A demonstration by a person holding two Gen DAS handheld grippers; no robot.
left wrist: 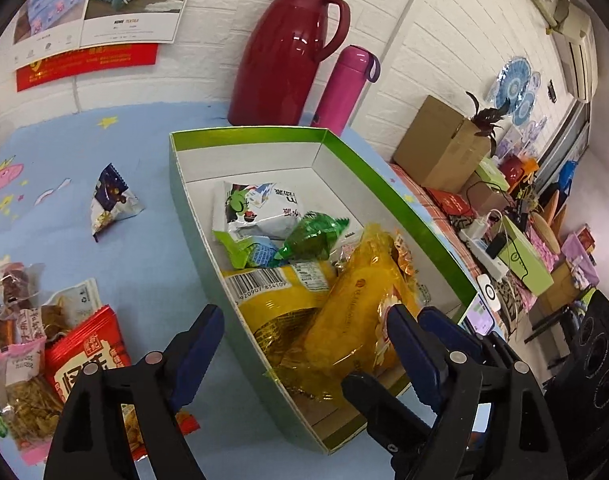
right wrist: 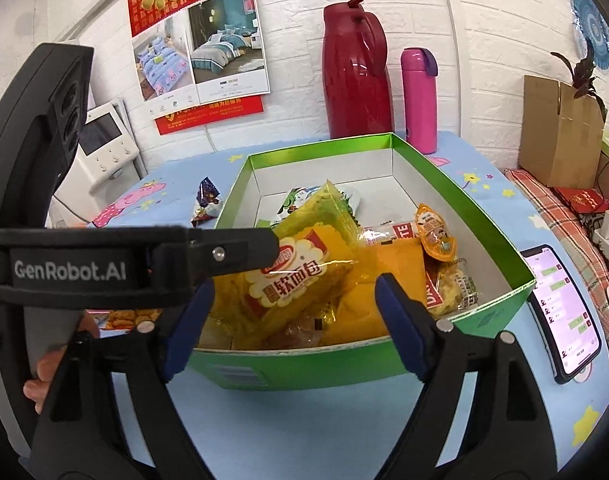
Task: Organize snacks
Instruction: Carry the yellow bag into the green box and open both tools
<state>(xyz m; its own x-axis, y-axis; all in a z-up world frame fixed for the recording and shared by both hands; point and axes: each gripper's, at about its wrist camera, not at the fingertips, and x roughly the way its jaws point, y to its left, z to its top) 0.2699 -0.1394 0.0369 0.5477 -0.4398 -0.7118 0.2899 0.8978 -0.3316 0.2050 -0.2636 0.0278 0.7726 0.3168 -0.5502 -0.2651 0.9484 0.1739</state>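
**Left wrist view, with the right wrist view as a check.** At nine o'clock from the box, a triangular blue-and-white foil packet (left wrist: 112,200) lies alone on the counter with a pale blue cartoon cloth (left wrist: 144,272). At seven o'clock, a red foil sachet (left wrist: 88,356) lies in a heap of clear-wrapped snacks. These appear unsorted.

The left tongs (left wrist: 302,338) are spread wide and straddle the box's left wall. One finger is over the cloth. The other is inside the box against a long yellow transparent bread packet (left wrist: 356,300), touching it or nearly so. Nothing is pinched between the fingers.

The green cardboard box with a white interior (left wrist: 248,136) is the collecting point. It holds the bread packet, propped at a slant on a flat yellow bag with a barcode (left wrist: 280,292), with green and white sachets behind at twelve o'clock. The slant suggests the packet has been set on the pile, not pressed flat.

The right tongs (right wrist: 296,320) are equally wide apart and hover at the box's near wall, six o'clock, holding and touching nothing. They are probably waiting while the left side works.

At three o'clock from the box a black smartphone with a lit screen (right wrist: 560,312) lies on the counter, apart from the task. A dark red vacuum jug (right wrist: 354,72) and a pink bottle (right wrist: 418,96) stand by the wall at twelve o'clock.
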